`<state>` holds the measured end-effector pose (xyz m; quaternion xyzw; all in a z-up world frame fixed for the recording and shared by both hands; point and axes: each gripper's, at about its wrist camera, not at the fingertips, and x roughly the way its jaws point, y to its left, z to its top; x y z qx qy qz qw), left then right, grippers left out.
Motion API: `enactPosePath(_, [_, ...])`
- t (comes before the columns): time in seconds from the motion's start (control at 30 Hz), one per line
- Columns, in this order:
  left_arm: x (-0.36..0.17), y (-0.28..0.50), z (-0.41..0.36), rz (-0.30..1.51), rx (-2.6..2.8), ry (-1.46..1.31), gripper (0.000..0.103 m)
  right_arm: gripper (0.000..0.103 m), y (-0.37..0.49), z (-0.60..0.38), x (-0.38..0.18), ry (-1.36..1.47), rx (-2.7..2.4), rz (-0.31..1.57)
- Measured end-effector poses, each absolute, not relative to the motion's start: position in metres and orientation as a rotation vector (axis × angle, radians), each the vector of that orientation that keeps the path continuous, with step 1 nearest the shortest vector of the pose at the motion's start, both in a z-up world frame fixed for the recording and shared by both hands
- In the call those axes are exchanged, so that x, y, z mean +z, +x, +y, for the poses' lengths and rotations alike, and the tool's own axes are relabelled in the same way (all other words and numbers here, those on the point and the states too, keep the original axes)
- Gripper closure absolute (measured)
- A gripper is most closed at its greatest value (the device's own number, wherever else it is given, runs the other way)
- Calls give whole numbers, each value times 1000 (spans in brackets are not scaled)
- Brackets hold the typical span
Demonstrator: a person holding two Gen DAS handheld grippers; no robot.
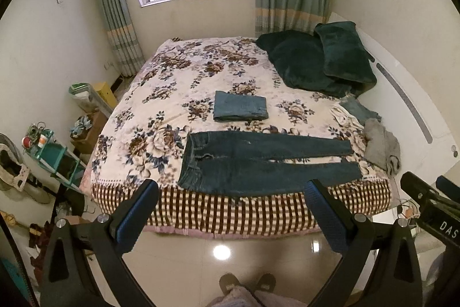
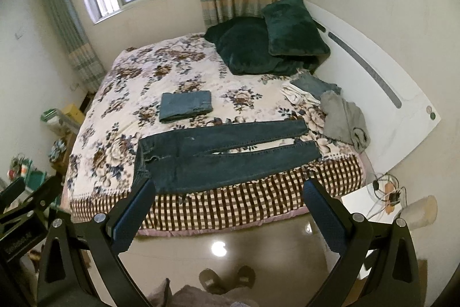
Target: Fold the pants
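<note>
Dark blue jeans (image 1: 258, 163) (image 2: 218, 157) lie spread flat along the near edge of the bed, waist to the left, both legs running right. Behind them rests a folded pair of lighter jeans (image 1: 241, 106) (image 2: 185, 105). My left gripper (image 1: 230, 192) is open, held over the floor in front of the bed, short of the jeans, with nothing between its blue pads. My right gripper (image 2: 228, 192) is likewise open and empty, in front of the bed edge. The right gripper also shows at the right edge of the left wrist view (image 1: 431, 203).
The bed (image 1: 178, 82) has a floral blanket with a checked border. Dark green pillows (image 1: 325, 59) lie at the headboard end. A grey garment (image 1: 382, 147), white cloth and denim piece (image 1: 359, 108) sit at the right. Cluttered shelves (image 1: 54, 154) stand left. A person's slippers (image 1: 247, 282) show on the glossy floor.
</note>
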<state>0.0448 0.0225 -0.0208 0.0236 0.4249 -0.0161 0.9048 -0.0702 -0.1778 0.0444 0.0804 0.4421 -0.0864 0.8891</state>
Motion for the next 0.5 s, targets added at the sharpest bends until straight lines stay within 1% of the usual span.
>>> enactPosePath(0.13, [-44,74,27,886,-19,81,0,0,-40,-180,14,192,-234,936])
enactPosePath(0.27, [-75,110,26,935,-12,119,0,0,3,-183,-25,191,-276,967])
enactPosePath(0.5, [-127,184,10,1035,18,164,0,0,106,-208,-94,205,-287,1050])
